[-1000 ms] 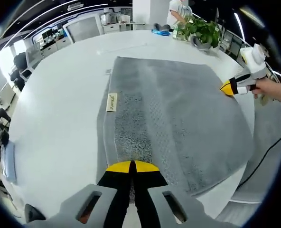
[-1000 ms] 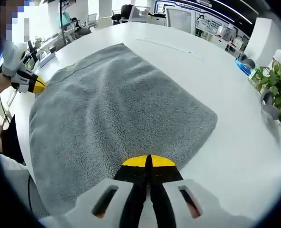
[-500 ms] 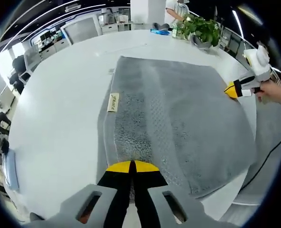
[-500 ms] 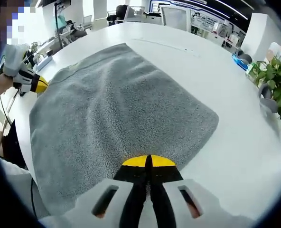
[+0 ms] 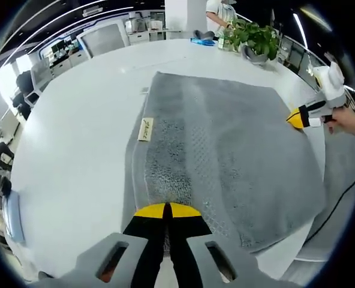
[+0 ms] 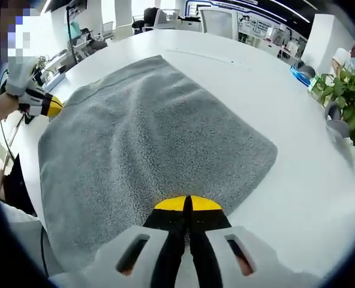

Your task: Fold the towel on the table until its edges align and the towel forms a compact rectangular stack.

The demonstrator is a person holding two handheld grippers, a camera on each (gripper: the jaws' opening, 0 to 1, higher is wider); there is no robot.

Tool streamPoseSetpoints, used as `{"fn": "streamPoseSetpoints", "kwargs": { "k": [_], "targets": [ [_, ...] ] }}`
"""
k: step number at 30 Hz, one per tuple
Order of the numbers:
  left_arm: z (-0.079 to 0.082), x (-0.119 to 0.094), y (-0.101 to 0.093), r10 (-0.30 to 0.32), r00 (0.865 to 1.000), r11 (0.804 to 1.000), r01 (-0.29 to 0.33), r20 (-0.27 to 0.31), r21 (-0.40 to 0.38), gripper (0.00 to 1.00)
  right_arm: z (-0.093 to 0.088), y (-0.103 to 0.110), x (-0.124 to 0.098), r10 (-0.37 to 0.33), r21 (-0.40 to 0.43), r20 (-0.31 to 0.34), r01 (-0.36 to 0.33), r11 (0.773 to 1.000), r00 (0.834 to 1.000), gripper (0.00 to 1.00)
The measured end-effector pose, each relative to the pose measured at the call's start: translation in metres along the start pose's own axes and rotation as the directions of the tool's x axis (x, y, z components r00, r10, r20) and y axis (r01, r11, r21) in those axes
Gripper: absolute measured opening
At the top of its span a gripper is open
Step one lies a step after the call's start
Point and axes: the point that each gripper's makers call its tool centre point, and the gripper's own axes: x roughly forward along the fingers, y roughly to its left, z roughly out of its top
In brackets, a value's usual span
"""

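A grey towel (image 5: pixel 225 138) lies spread out on a round white table (image 5: pixel 75 132), with a small cream label (image 5: pixel 146 129) near its left hem. My left gripper (image 5: pixel 165 209) is shut on the towel's near edge. At the towel's right edge my right gripper (image 5: pixel 294 117) reaches in, held by a hand. In the right gripper view the towel (image 6: pixel 153 126) stretches away from my right gripper (image 6: pixel 186 203), which is shut on its edge. My left gripper (image 6: pixel 53 107) pinches the far left corner there.
A potted plant (image 5: pixel 255 39) and a blue object (image 5: pixel 202 41) stand at the table's far side, with a person (image 5: pixel 220 9) behind them. A black cable (image 5: pixel 336 192) hangs past the table's right edge. Office chairs (image 5: pixel 105 36) and desks ring the table.
Both grippers stay shut on the towel. The right gripper has drifted slightly outward along the towel's edge, and the towel lies a little more taut.
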Motion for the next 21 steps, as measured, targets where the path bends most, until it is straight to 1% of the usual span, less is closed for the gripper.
{"fn": "streamPoseSetpoints", "kwargs": {
  "k": [12,21],
  "targets": [
    [0.0035,0.0027,0.0011,-0.003,1.0,1.0,0.003,-0.003,0.007,0.01,-0.0041,0.0031,-0.0031,0.001,0.023,0.001,-0.001,1.0,1.0,0.0],
    [0.0057,0.0036,0.0012,-0.003,1.0,1.0,0.003,-0.008,0.02,0.01,-0.0054,0.0041,-0.004,0.003,0.023,0.003,-0.003,1.0,1.0,0.0]
  ]
}}
